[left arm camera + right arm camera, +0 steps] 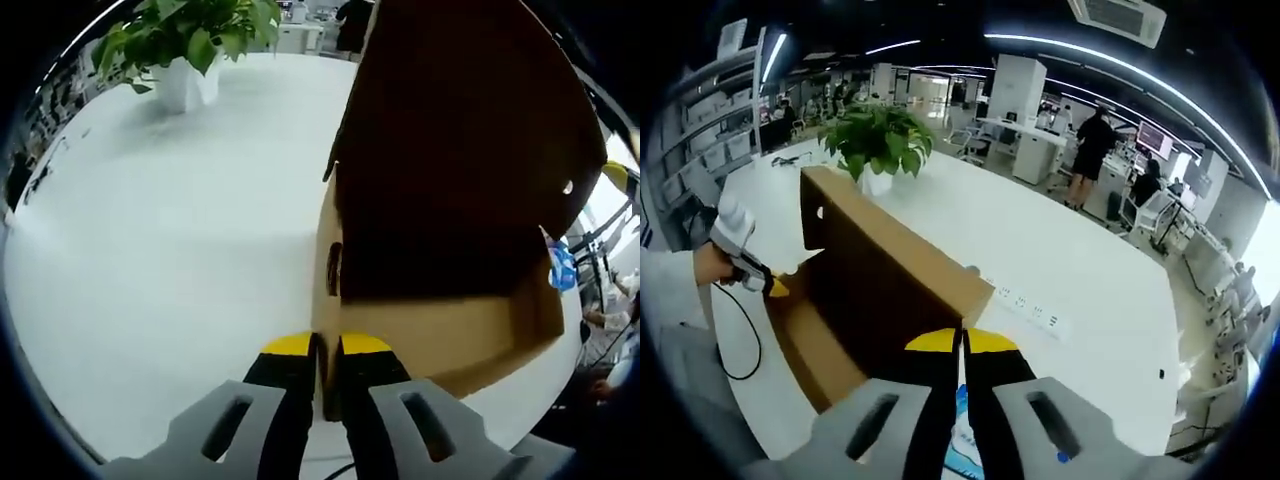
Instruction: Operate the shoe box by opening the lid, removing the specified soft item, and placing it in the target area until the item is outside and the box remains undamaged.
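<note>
Cardboard shoe box [450, 200] wall pinched by left tool [326, 345], right tool [961, 340] pressed together at its rim

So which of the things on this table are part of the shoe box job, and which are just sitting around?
Part of the job:
shoe box, lid raised
left gripper, clamped on the box's wall
right gripper, shut on something white and blue

Just sitting around:
potted plant
power strip

A shoe box [880, 290] stands open on the bench [1080, 290], a potted plant [878, 140] behind it, a power strip [1032, 308] lying just beside its right end.
</note>
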### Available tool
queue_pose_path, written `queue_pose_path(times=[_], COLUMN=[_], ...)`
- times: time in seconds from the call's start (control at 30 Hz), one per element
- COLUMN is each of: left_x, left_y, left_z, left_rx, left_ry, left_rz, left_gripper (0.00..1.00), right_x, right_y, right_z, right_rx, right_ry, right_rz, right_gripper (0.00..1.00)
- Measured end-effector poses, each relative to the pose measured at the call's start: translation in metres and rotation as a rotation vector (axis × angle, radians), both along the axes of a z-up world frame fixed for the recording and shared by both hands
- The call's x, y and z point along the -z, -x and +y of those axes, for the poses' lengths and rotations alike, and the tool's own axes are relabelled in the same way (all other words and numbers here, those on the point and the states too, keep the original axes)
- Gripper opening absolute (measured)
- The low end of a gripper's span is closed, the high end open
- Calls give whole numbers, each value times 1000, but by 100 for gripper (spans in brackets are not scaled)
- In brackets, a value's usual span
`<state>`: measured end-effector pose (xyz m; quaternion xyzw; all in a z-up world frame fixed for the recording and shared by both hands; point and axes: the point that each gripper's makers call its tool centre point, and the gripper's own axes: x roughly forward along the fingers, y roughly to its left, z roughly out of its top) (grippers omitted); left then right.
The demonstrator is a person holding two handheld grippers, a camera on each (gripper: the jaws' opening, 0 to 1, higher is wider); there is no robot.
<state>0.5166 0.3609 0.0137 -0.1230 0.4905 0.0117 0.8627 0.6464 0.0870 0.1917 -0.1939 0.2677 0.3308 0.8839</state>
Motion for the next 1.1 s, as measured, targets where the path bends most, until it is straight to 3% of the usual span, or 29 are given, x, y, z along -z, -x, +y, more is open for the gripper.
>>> queue_pose_path(times=[1.1], left_x=[-7], left_y=[12], left_z=[-6], left_rx=[1], left_ry=[89], left_rz=[-107], left_gripper=[9], right_x=[19], right_y=[63], right_z=[-9], right_rx=[17], right_ry=[-3], right_rz=[-61], right_gripper=[0])
